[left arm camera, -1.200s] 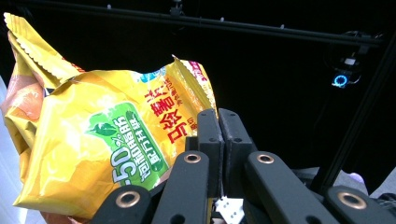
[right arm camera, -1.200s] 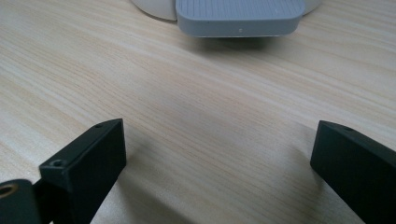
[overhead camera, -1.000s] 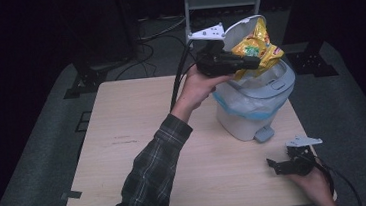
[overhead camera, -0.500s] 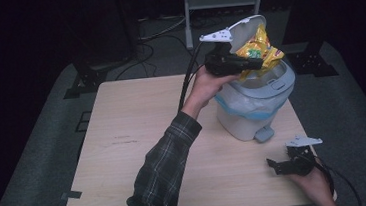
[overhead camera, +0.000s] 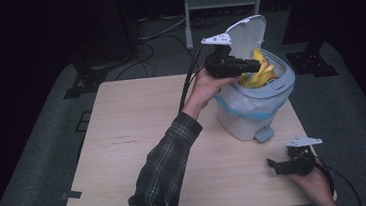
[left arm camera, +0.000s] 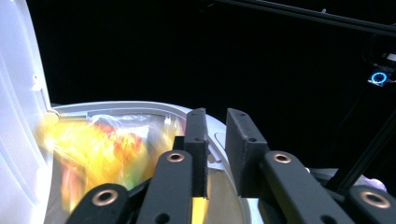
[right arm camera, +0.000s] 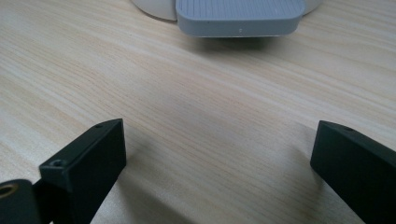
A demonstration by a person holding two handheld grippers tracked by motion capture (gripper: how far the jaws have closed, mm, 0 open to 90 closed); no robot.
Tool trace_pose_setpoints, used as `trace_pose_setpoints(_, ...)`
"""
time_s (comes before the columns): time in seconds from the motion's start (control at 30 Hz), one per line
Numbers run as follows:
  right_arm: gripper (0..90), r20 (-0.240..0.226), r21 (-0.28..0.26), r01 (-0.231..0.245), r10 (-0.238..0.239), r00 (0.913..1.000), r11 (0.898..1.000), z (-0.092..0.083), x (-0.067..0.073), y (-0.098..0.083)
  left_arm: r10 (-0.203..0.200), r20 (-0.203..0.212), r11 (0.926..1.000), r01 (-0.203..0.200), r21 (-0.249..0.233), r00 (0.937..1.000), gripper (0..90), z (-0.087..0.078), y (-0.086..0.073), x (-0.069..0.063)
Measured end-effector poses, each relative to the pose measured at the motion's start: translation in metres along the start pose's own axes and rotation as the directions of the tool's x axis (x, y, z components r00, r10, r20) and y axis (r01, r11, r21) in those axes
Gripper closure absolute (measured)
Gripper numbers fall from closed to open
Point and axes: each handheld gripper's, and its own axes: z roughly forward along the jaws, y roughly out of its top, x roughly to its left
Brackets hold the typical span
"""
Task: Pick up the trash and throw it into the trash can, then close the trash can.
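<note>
A white pedal bin [overhead camera: 252, 112] with a blue-edged liner stands on the table, its lid [overhead camera: 251, 31] raised. A yellow snack bag [overhead camera: 261, 71] lies inside the bin mouth, blurred in the left gripper view [left arm camera: 102, 149]. My left gripper [overhead camera: 255, 66] hovers over the near rim [left arm camera: 140, 107]. Its jaws have just been opening; a narrow gap [left arm camera: 217, 121] shows between them with nothing in it. My right gripper [overhead camera: 274, 165] rests low on the table, wide open [right arm camera: 219, 149], facing the grey pedal [right arm camera: 238, 16].
The wooden table [overhead camera: 139, 137] has a pencil mark at its left middle and a tape piece by the front left edge. A shelf frame and cables stand behind the table on the dark floor.
The left hand came down and toward the bin. The yellow bag, earlier held high above the rim, now sits lower inside the bin, loose from the jaws. The right hand stayed put.
</note>
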Motion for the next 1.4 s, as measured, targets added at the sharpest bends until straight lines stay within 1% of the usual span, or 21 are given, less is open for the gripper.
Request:
trace_pose_setpoints(0.13,2.3,0.0,0.0,0.0,0.0,1.0,1.0,0.0,0.0,0.0,0.007,-0.007,1.0,-0.007,0.0,1.0,73.9,-0.004,0.002,-0.002)
trace_pose_setpoints(0.27,2.3,-0.001,0.0,0.0,0.0,1.0,1.0,0.0,0.0,0.0,0.008,-0.022,1.0,-0.008,-0.002,0.9997,66.1,-0.014,0.006,-0.005)
trace_pose_setpoints(0.33,2.3,-0.001,0.0,-0.001,0.001,1.0,1.0,0.0,0.0,0.0,0.005,-0.021,1.0,-0.005,0.001,0.9998,61.8,-0.02,0.007,-0.007)
trace_pose_setpoints(0.5,2.3,-0.001,0.0,-0.001,0.001,1.0,1.0,0.0,0.0,0.0,0.016,-0.047,0.9996,-0.015,0.026,0.9988,51.4,-0.035,0.009,-0.01)
trace_pose_setpoints(0.63,2.3,-0.001,0.0,-0.001,0.001,1.0,1.0,0.0,0.0,0.0,0.006,-0.076,0.9996,-0.003,0.029,0.9971,42.2,-0.046,0.009,-0.011)
trace_pose_setpoints(0.73,2.3,-0.001,0.0,-0.001,0.001,1.0,1.0,0.0,0.0,0.0,-0.001,-0.086,0.9999,0.002,0.017,0.9963,38.2,-0.055,0.008,-0.011)
trace_pose_setpoints(0.8,2.3,-0.001,0.0,-0.001,0.001,1.0,1.0,0.0,0.0,0.0,0.002,-0.097,0.9998,0.0,0.018,0.9952,37.8,-0.061,0.008,-0.011)
trace_pose_setpoints(0.87,2.3,-0.001,0.0,-0.001,0.001,1.0,1.0,0.0,0.0,0.0,-0.004,-0.104,0.9999,0.005,0.013,0.9945,37.7,-0.066,0.007,-0.011)
trace_pose_setpoints(1.0,2.3,-0.001,0.0,-0.001,0.001,1.0,1.0,0.0,0.0,0.0,-0.002,-0.123,0.9999,0.003,0.011,0.9924,52.3,-0.078,0.007,-0.009)
trace_pose_setpoints(1.17,2.3,-0.001,0.0,-0.001,0.001,1.0,1.0,0.0,0.0,0.0,-0.005,-0.143,1.0,0.005,-0.001,0.9896,80.4,-0.092,0.011,-0.004)
trace_pose_setpoints(1.23,2.3,-0.001,0.0,-0.001,0.001,1.0,1.0,0.0,0.0,0.0,-0.007,-0.151,0.9999,0.005,-0.016,0.9885,87.7,-0.096,0.013,-0.001)
trace_pose_setpoints(1.27,2.3,-0.001,0.0,-0.001,0.001,1.0,1.0,0.0,0.0,0.0,-0.01,-0.156,0.9997,0.007,-0.024,0.9877,90.0,-0.097,0.015,0.001)
trace_pose_setpoints(1.4,2.3,-0.001,0.0,-0.001,0.001,1.0,1.0,0.0,0.0,0.0,-0.017,-0.179,0.9993,0.011,-0.036,0.9836,90.0,-0.101,0.02,0.008)
